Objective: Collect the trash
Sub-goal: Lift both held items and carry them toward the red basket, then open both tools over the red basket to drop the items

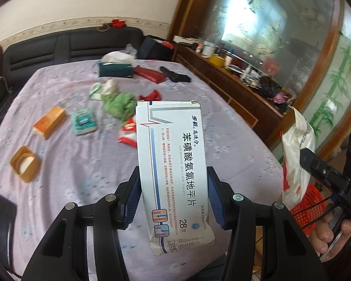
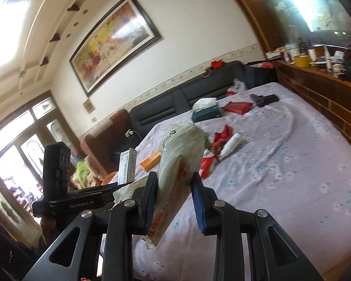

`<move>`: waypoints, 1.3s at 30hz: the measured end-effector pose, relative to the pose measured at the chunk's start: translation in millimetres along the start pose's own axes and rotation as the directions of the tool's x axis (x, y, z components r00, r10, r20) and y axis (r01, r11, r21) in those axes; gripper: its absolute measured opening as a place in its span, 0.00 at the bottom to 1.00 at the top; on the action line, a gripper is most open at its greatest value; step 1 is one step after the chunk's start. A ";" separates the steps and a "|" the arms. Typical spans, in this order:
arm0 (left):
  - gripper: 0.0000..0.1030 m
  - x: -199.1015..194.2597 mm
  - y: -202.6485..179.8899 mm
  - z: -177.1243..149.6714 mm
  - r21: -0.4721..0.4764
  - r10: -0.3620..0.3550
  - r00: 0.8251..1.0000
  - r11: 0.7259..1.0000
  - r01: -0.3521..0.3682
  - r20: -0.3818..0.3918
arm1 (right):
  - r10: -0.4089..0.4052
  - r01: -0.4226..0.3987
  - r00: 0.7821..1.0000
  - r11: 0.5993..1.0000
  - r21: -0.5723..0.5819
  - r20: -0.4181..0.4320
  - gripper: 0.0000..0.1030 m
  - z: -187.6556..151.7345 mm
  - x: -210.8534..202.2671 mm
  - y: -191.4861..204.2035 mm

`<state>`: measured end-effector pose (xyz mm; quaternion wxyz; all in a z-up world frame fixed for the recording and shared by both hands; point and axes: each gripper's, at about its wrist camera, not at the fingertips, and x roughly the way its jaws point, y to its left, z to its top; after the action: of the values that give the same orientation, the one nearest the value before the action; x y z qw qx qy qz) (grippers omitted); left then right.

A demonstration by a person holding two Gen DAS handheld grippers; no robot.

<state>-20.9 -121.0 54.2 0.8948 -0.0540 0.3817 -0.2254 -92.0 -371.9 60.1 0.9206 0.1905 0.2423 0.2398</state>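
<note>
My left gripper [image 1: 173, 187] is shut on a white medicine box [image 1: 173, 164] with Chinese print, held upright above the purple bedsheet [image 1: 82, 187]. The box also shows in the right wrist view [image 2: 126, 166]. My right gripper [image 2: 175, 187] is shut on a white plastic bag [image 2: 175, 164] with red print; the bag also shows in the left wrist view [image 1: 297, 145], off the bed's right side. Loose trash lies mid-bed: red wrappers [image 1: 128, 133], a green cloth [image 1: 119, 104], a teal packet [image 1: 83, 121], an orange box [image 1: 49, 123].
A teal tissue box [image 1: 115, 69], a red pouch [image 1: 149, 73] and a black item [image 1: 175, 75] lie near the dark headboard [image 1: 58, 46]. A red basket [image 1: 308, 206] stands below the bag. A wooden cabinet [image 1: 245, 93] with clutter runs along the right.
</note>
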 end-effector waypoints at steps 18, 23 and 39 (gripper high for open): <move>0.50 61.2 -252.5 -15.7 0.304 -0.468 0.847 0.793 0.528 -0.250 | -0.386 0.325 0.900 0.903 0.281 0.200 0.30 -66.0 -223.7 -79.6; 0.50 92.4 -327.8 -42.2 0.293 -0.546 0.720 0.670 0.682 -0.428 | -0.591 0.492 0.786 0.777 0.393 0.182 0.30 -96.4 -282.2 -107.5; 0.71 169.8 -404.8 -78.5 0.305 -0.464 0.689 0.658 0.689 -0.556 | -0.731 0.658 0.681 0.581 0.479 -0.048 0.54 -139.6 -300.3 -169.0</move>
<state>-120.0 -551.9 -4.1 0.6461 0.1051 0.4600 -0.6000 -338.5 -636.8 -25.4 0.8832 0.3098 0.2747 -0.2204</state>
